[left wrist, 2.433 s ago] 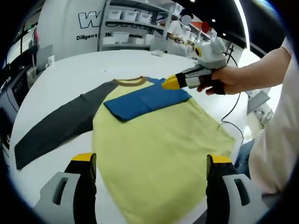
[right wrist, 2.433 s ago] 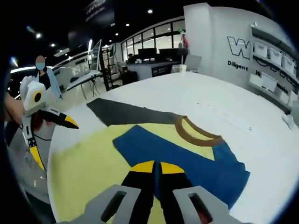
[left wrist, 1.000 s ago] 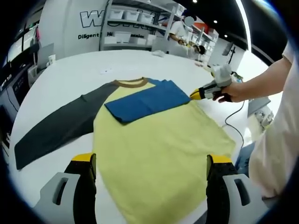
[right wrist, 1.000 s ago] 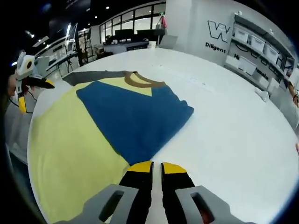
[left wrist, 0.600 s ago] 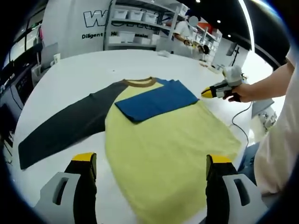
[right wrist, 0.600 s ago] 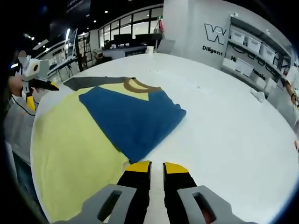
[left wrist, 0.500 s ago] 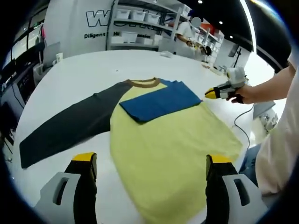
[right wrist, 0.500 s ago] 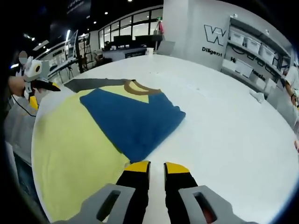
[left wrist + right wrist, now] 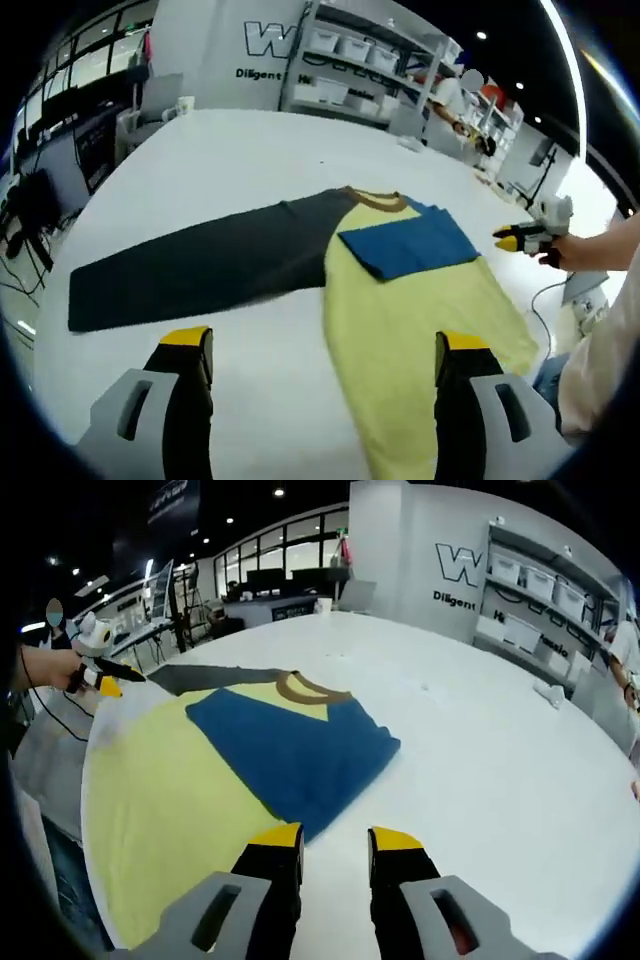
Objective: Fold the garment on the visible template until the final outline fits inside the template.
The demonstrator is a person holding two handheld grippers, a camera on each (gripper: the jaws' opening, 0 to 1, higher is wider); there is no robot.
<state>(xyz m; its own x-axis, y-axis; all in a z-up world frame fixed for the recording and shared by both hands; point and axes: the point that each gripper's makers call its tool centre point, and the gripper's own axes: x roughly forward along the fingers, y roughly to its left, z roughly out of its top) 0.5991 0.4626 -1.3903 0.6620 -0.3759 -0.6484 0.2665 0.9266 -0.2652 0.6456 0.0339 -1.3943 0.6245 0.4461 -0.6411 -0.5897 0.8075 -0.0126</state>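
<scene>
Garment (image 9: pixel 400 300) is lying flat on the white table (image 9: pixel 230 150), toward the table's near edge in the left gripper view. Yellow body (image 9: pixel 170 790) is spreading down to that edge, brown collar (image 9: pixel 378 200) pointing toward the table's middle. Blue sleeve (image 9: pixel 408 245) is lying folded across the chest just below the collar; in the right gripper view the same blue sleeve (image 9: pixel 290 745) is covering the upper part of the yellow body. Dark grey sleeve (image 9: pixel 200 270) is stretching out flat away from the body toward the table's left edge, unfolded.

Left gripper (image 9: pixel 320 350) is hanging over the near edge with jaws spread wide, grasping nothing, one jaw over bare table and the other over the yellow hem. Right gripper (image 9: pixel 328 842) is sitting over bare table just beside the folded blue sleeve's edge, jaws slightly parted and gripping nothing; it is also showing as the right gripper (image 9: pixel 515 240) in a hand off the table's right edge. Left gripper (image 9: pixel 105 680) is appearing near the grey sleeve's end.

Shelving with bins (image 9: pixel 370 60) is standing against the wall behind the table.
</scene>
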